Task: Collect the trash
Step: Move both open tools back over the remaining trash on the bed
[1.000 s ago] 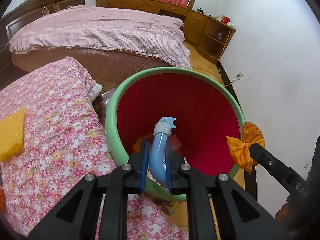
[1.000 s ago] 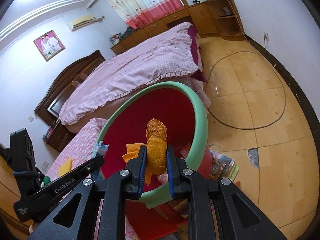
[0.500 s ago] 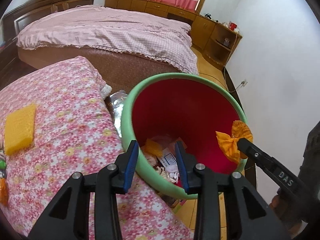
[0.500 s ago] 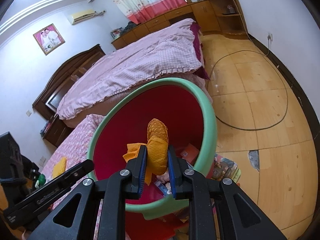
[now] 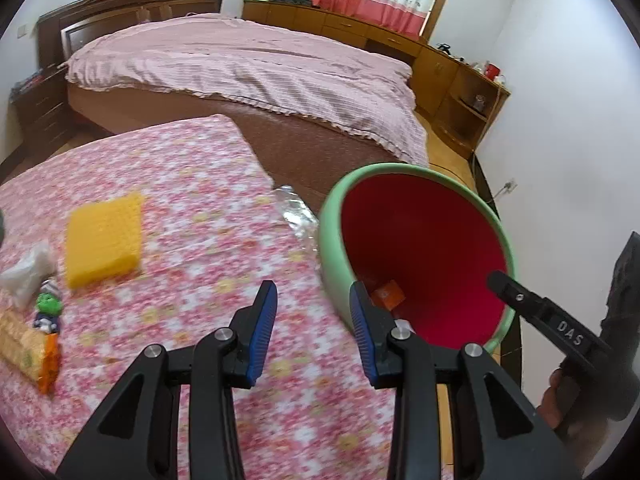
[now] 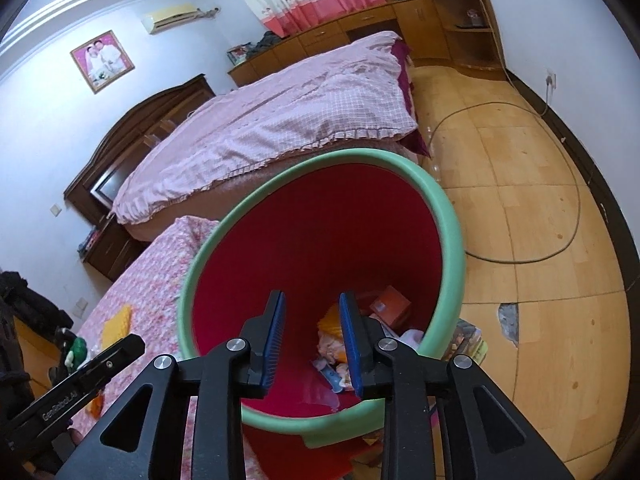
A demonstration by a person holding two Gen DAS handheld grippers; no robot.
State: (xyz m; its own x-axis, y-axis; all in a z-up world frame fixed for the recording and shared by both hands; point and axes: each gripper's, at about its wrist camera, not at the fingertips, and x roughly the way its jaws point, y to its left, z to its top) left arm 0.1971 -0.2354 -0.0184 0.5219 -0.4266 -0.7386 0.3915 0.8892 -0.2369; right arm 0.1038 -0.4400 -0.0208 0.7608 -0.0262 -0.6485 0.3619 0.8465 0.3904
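1. Hidden or unclear: the floral tabletop [image 5: 192, 208] was motion-blurred in the left wrist view, so the small items at its left edge [image 5: 44, 312] could not be identified. The bin's [image 6: 448, 240] base was cut off by the right claw's frame, and the heap of trash [image 6: 332, 344] inside it was only partly legible.
2. Right claw [image 6: 312, 340]: it hung over the mouth of the bin, jaws parted and holding nothing. The orange wrapper [image 6: 330, 322] lay on the trash heap directly beyond the gap between the blue pads [image 6: 276, 336].
3. Left claw [image 5: 312, 328]: spread wide and empty, it sat over the tabletop's edge, its right pad [image 5: 362, 328] overlapping the bin's green rim [image 5: 332, 248]. A yellow sponge [image 5: 105, 240] lay on the tabletop, well to the left.
4. Change: half a second earlier the right claw gripped the orange wrapper above the bin; it had since let go, and the wrapper had dropped in. The left claw had opened a full second earlier, releasing a blue piece, and had swung left towards the tabletop.
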